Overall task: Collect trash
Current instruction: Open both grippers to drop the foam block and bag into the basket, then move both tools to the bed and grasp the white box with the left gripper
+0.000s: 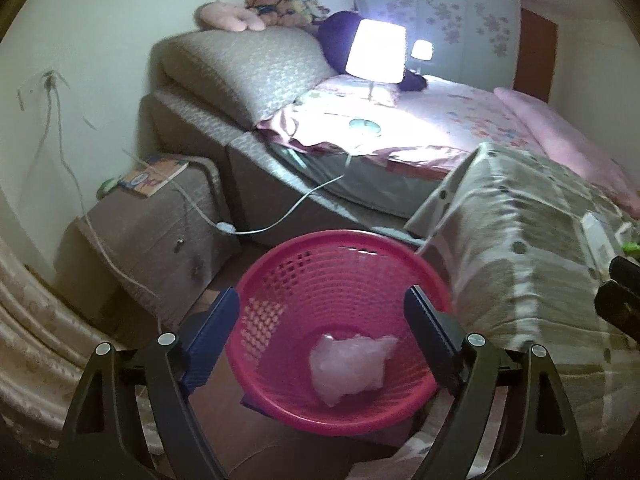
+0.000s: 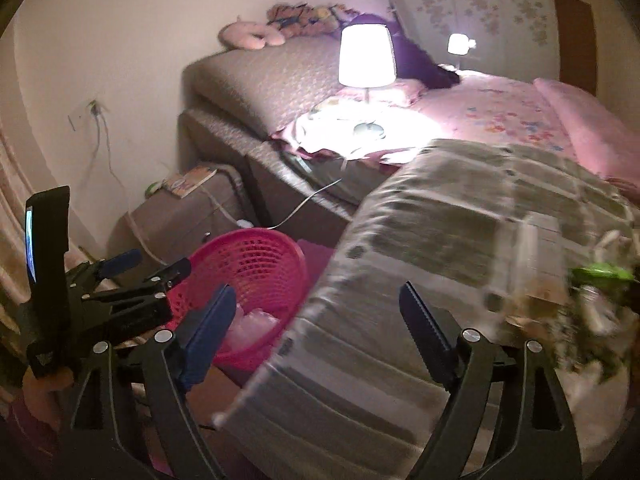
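A pink mesh wastebasket (image 1: 340, 252) stands on the floor beside the bed, right below my left gripper (image 1: 322, 302), which is open and empty above it. A crumpled clear plastic wrapper (image 1: 348, 366) lies inside the basket. In the right wrist view the basket (image 2: 248, 256) is at the lower left with the wrapper (image 2: 256, 326) in it. My right gripper (image 2: 316, 302) is open and empty over a grey checked cloth (image 2: 420, 248). Blurred clutter with a green item (image 2: 600, 272) lies at the right on that cloth. The left gripper's body (image 2: 120, 300) shows at the left.
A lit lamp (image 1: 376, 52) stands on the bed's pink sheet (image 1: 460, 116). A brown nightstand (image 1: 160, 232) with a book (image 1: 154, 176) stands left of the basket; white cables (image 1: 280, 216) hang from the wall and bed. A white object (image 1: 596, 236) lies on the checked cloth.
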Motion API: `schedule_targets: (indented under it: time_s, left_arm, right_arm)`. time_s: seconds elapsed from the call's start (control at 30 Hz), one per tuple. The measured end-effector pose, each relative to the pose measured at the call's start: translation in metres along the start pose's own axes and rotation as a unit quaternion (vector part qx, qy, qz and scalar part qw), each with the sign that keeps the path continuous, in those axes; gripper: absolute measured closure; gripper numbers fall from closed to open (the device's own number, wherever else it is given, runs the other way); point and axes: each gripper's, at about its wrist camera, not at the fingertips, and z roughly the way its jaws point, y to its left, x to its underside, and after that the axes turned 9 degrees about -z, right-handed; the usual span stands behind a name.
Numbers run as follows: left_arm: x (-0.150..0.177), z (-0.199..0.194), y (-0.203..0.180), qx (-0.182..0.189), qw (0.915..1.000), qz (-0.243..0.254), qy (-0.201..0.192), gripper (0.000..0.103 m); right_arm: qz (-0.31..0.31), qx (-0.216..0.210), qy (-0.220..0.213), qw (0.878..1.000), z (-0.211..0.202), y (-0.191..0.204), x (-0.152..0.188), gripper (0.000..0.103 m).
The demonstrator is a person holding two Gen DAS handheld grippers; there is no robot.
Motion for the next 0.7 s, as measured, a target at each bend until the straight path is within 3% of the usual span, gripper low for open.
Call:
schedule_targets:
  time_s: [0.27, 0.57, 0.7]
  left_arm:
    - [0.011, -0.01, -0.039, 0.041, 0.998, 0.047, 0.004, 0.022]
    - [0.028, -0.015, -0.088, 0.087, 0.991, 0.1, 0.021, 0.022]
    - [0.03, -0.016, -0.111, 0.108, 0.9867, 0.118, 0.029, 0.022]
  right_arm:
    - [0.042, 0.072, -0.026, 0.996, -0.057, -0.056, 0.035, 0.018]
    - [0.097, 0.165, -0.026, 0.981, -0.104, -0.118, 0.084, 0.017]
    - [0.117, 0.187, -0.022, 0.975, -0.116, -0.138, 0.102, 0.017]
